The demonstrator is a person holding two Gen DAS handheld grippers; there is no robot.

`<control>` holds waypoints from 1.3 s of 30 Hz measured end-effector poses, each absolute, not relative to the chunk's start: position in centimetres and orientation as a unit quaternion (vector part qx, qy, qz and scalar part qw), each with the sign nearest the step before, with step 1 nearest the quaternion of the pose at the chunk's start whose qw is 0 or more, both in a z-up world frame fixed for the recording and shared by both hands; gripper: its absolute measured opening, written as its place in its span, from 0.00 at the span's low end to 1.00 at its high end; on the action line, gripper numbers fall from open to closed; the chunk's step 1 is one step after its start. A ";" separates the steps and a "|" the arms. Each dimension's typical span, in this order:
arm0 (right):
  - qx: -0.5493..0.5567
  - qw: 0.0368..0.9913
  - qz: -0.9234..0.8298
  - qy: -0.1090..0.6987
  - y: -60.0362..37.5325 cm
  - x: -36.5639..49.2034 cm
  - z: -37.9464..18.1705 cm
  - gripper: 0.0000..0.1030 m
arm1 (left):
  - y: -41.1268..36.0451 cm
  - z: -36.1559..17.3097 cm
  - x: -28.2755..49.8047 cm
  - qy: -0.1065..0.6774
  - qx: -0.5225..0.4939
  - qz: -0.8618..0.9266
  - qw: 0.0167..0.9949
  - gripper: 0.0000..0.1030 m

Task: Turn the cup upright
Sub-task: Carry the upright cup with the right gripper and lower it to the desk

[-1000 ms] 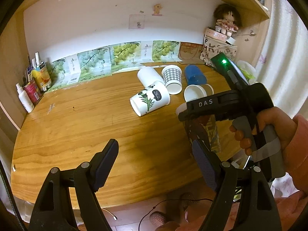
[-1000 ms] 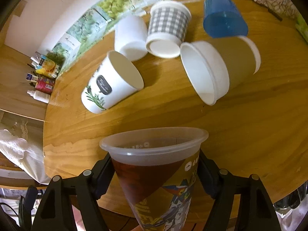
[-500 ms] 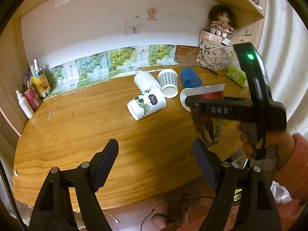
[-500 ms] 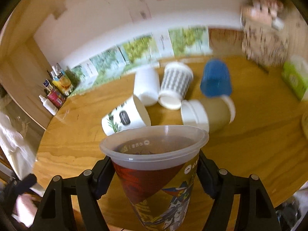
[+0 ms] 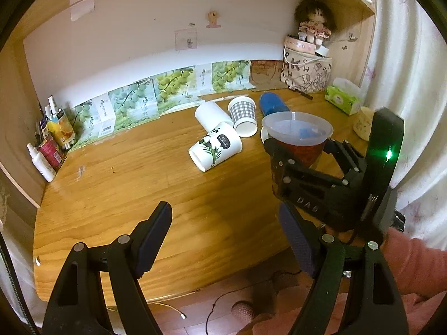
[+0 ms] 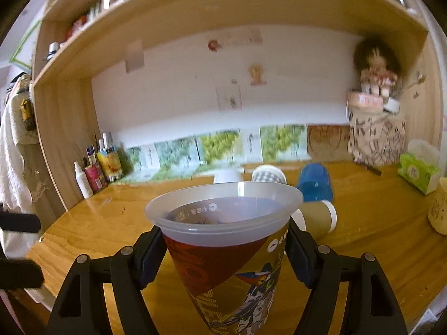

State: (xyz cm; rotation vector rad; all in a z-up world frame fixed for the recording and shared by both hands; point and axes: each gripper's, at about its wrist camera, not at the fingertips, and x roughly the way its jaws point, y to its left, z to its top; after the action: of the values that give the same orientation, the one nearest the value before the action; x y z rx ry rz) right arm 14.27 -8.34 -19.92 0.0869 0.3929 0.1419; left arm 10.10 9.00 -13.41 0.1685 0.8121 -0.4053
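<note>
My right gripper [image 6: 223, 254] is shut on a clear plastic cup with a red and gold printed sleeve [image 6: 226, 248]. The cup stands mouth up over the right part of the wooden desk [image 5: 125, 189]. In the left wrist view the cup [image 5: 297, 136] sits in the right gripper [image 5: 299, 153] at the right. My left gripper [image 5: 226, 237] is open and empty near the desk's front edge. Whether the cup's base touches the desk is hidden.
Several cups lie on their sides at the back: a panda-print cup [image 5: 216, 149], a white cup [image 5: 208, 114], a checked cup [image 5: 243, 114], a blue cup [image 5: 272, 104] and a brown cup [image 6: 318, 217]. Bottles [image 5: 47, 150] stand at the left, a tissue pack [image 5: 342, 100] and doll [image 5: 313, 25] at the right.
My right gripper has swung from pointing down at the desk to level, bringing the held cup upright. The left gripper has stayed open in place.
</note>
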 end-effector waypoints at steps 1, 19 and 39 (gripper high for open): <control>0.040 0.979 0.070 0.186 -8.2 14.0 -20.1 0.74 | 9.0 -13.4 10.1 0.393 0.085 -0.195 0.894 0.80; 0.011 0.993 0.035 0.114 -7.3 13.6 -23.5 0.75 | 8.0 -13.8 10.5 0.395 0.148 -0.202 0.884 0.80; 0.021 0.985 0.035 0.169 -8.2 13.2 -24.7 0.76 | 7.6 -13.5 10.2 0.397 0.119 -0.216 0.884 0.80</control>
State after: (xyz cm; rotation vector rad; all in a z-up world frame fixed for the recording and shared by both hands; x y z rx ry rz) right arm 13.22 -8.24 -24.70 0.0416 0.3387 0.0696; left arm 10.22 7.57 -13.50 0.2475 0.8264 -0.4504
